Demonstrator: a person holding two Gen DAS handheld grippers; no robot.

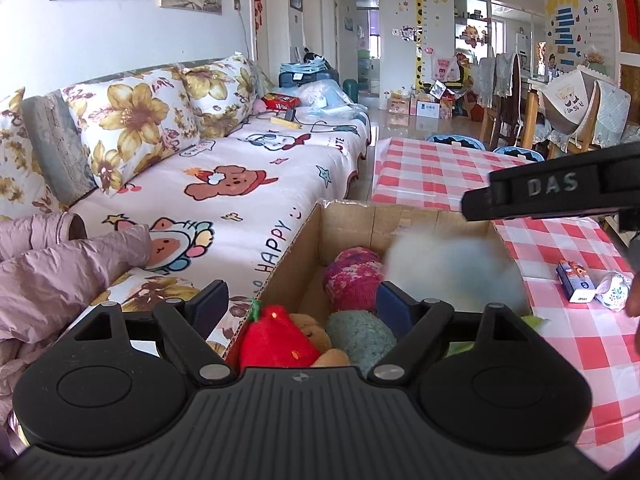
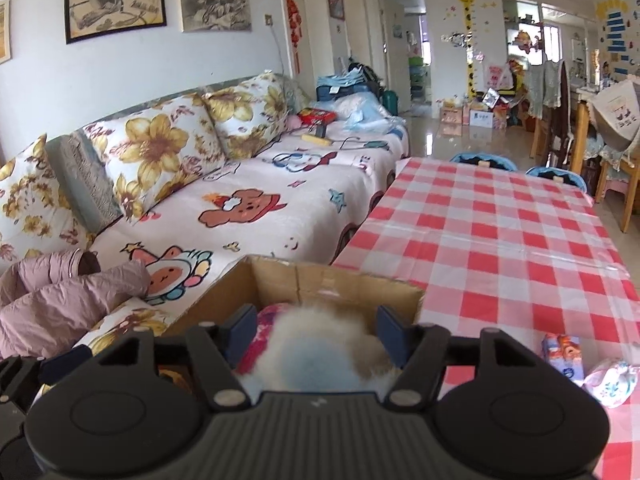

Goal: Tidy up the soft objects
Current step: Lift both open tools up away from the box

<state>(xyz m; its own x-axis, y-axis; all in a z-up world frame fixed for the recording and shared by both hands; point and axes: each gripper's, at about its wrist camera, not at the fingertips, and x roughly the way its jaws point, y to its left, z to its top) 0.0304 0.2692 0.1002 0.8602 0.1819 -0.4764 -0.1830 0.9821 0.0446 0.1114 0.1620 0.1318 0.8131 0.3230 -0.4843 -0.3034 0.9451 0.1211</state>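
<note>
A fluffy white toy (image 2: 316, 346) with a pale blue patch sits blurred between the spread fingers of the right gripper (image 2: 316, 330); no pad touches it, though whether it hangs loose or rests on something is hard to tell. From the left camera it shows as a soft white blur (image 1: 452, 270) over the right side of the cardboard box (image 1: 348, 220), under the right gripper's black arm. Inside the box, left of the fluffy toy, lie a pink knitted ball (image 1: 352, 278), a teal knitted ball (image 1: 360, 338), a red strawberry plush (image 1: 276, 338) and a brown bear mostly hidden by it. The left gripper (image 1: 302, 306) hangs wide open over the box, holding nothing. The box stands on the red-checked tablecloth (image 2: 500, 240), beside the sofa (image 2: 248, 208). Right of the box are a small carton (image 1: 574, 280) and a patterned pouch (image 1: 614, 290), partly cut off.
</note>
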